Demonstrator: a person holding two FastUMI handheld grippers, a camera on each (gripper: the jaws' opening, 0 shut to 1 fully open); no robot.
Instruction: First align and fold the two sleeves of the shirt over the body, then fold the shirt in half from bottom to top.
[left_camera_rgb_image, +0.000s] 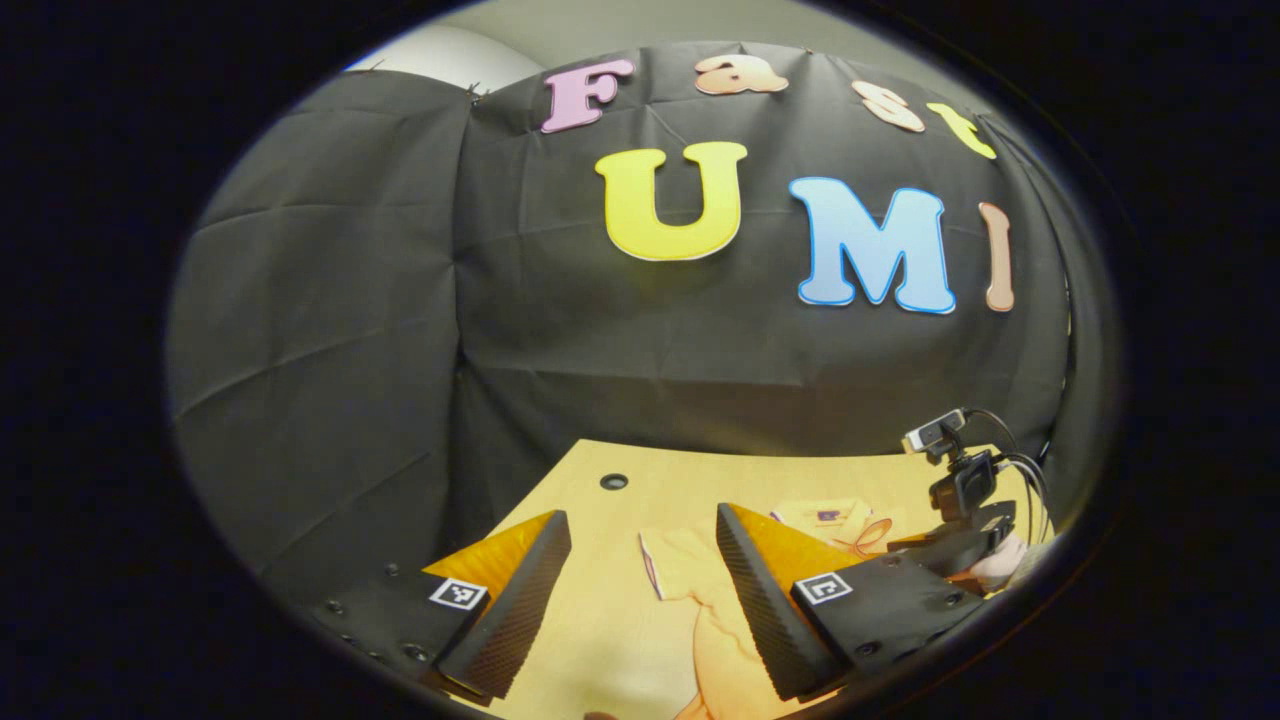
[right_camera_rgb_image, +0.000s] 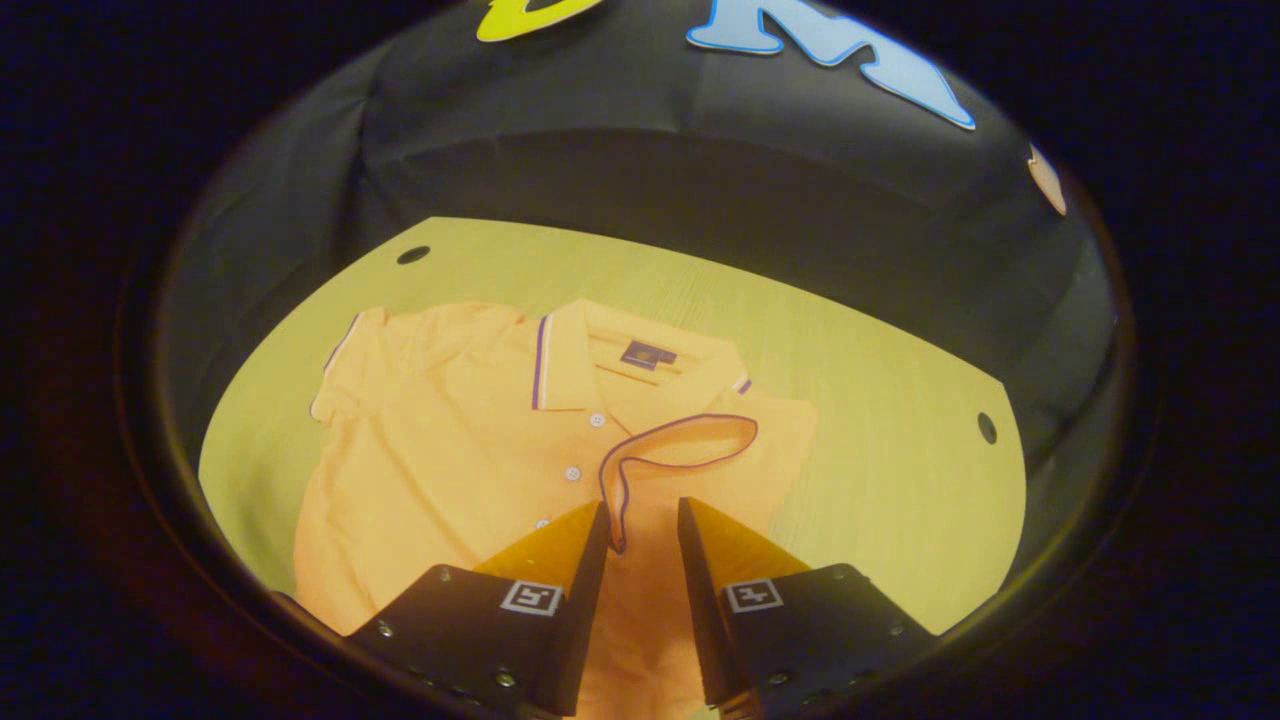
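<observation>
Spread wide in the left gripper view, the left gripper (left_camera_rgb_image: 640, 590) holds its jaws over the pale wooden desk (left_camera_rgb_image: 600, 600) with nothing between them; the orange short-sleeved polo shirt (left_camera_rgb_image: 690, 570) lies just beyond and under the right-hand finger. Bare wood runs to the far edge. The right gripper (left_camera_rgb_image: 960, 545) sits near the desk's right edge.

Right gripper view: the right gripper (right_camera_rgb_image: 642, 520) has its jaws narrowly parted around the folded-in sleeve's purple-trimmed cuff (right_camera_rgb_image: 680, 445); whether they pinch it I cannot tell. Open desk (right_camera_rgb_image: 880, 420) flanks the shirt (right_camera_rgb_image: 450, 440).

Creased black cloth wall (left_camera_rgb_image: 330, 300) filled the upper frame; a pale wooden table (right_camera_rgb_image: 880, 420) with round holes (right_camera_rgb_image: 413, 255) lay below.
</observation>
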